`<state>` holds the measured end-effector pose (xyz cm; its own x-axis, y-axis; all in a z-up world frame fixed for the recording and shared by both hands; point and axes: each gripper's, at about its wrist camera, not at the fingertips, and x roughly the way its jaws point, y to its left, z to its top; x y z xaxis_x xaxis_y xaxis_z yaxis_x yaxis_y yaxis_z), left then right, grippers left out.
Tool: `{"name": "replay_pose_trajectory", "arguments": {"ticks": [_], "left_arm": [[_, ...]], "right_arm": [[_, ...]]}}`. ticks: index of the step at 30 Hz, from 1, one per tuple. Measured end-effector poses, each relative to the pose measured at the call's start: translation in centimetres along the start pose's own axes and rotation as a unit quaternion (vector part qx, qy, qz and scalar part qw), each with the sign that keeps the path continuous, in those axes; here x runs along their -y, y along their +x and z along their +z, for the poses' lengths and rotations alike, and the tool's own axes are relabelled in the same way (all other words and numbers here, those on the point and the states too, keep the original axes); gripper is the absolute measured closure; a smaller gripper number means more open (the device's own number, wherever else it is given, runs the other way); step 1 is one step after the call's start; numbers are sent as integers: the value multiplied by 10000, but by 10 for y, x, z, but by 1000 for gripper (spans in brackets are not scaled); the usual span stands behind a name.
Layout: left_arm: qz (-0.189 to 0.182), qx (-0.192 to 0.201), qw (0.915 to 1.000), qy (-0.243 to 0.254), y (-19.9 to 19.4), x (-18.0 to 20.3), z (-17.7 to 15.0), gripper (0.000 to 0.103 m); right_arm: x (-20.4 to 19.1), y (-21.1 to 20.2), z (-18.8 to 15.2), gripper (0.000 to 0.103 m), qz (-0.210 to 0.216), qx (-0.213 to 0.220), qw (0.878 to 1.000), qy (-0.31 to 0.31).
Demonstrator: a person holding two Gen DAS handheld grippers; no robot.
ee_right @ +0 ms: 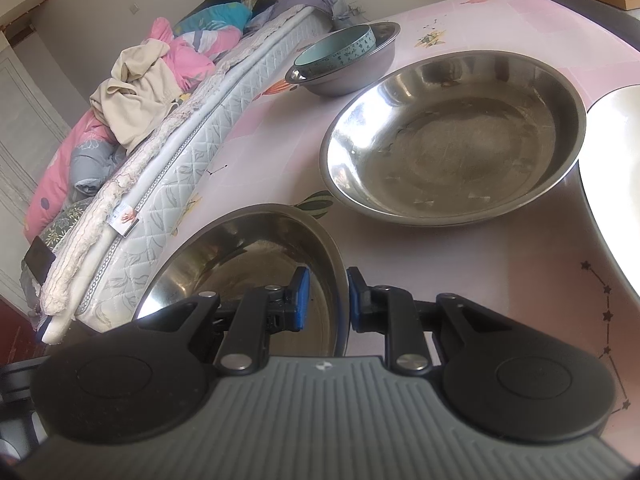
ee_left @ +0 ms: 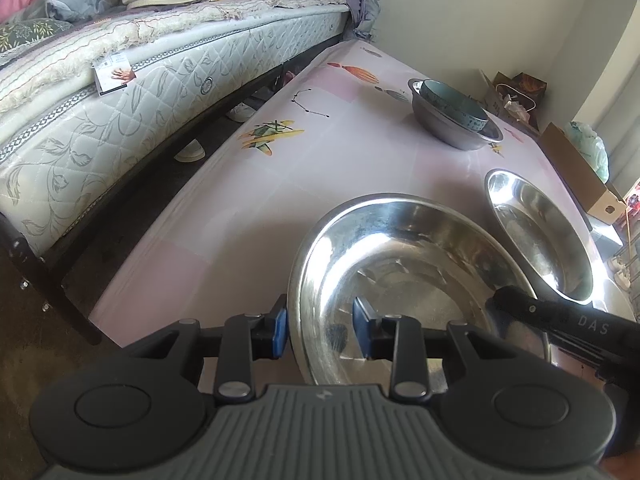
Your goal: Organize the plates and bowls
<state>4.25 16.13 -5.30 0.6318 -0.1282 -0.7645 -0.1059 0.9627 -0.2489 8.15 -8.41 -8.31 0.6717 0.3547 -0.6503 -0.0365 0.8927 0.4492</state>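
steel basin (ee_left: 400,280) near my desk (ee_left: 240,208) edge: both my jaws pinch its thin rim, left gripper (ee_left: 318,330) and right gripper (ee_right: 328,300) opposite. light, stiff, slippery; rim's the only hold.

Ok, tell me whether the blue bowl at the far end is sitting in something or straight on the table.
In something: the blue bowl sits tilted inside a grey metal bowl, whose rim shows around it.

Quilted mattress (ee_left: 120,120) beside the pink table (ee_left: 240,208), white walls (ee_left: 480,8).
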Motion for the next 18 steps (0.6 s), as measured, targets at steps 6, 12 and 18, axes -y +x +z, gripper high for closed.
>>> {"name": "replay_pose_trajectory", "arguments": {"ticks": [6,12,18], "left_arm": [[133,76,9998,147,3,2,1,70],[227,142,9992,289,6,4,3,70],[278,200,9985,423,9,9,3,70]], "right_arm": [[2,2,0,83,-9,0,10000,-7],[3,4,0,84,-30,33,10000,-71],[0,4,-1,85,-82,69,9998,-196]]}}
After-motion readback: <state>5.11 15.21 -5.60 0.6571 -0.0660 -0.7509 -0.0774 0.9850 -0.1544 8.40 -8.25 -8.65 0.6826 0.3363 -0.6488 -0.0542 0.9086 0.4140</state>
